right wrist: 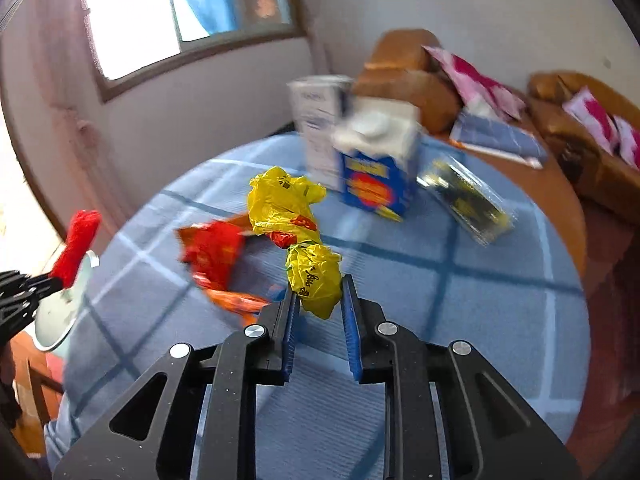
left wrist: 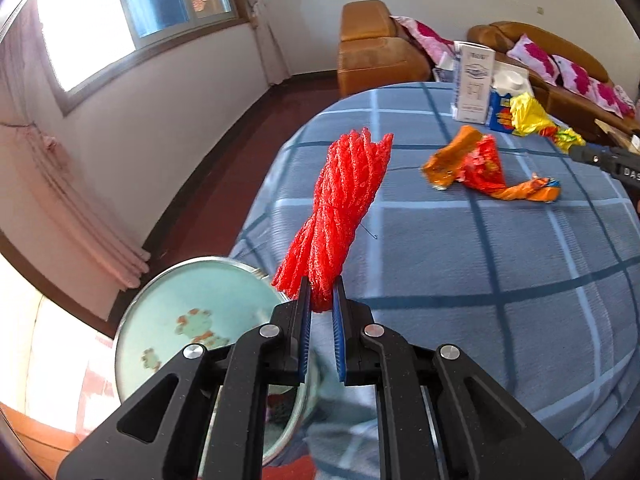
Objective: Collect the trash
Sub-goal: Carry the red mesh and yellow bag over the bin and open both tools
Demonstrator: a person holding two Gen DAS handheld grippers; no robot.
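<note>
Left wrist view: the left tongs (left wrist: 322, 292) are clamped on a red mesh net (left wrist: 340, 208), held above the counter's (left wrist: 500, 264) near left edge, beside a pale green bin (left wrist: 180, 312). Right wrist view: the right tongs (right wrist: 319, 294) grip a crumpled yellow plastic bag (right wrist: 314, 276), just right of an orange-red wrapper (right wrist: 216, 256) lying on the blue checked cloth.

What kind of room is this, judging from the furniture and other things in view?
Most likely a home living room. Brown leather sofas with pink floral cushions stand along the wall, a curtained window lets in daylight, and a round table under a blue checked tablecloth holds snack wrappers and boxes.
</note>
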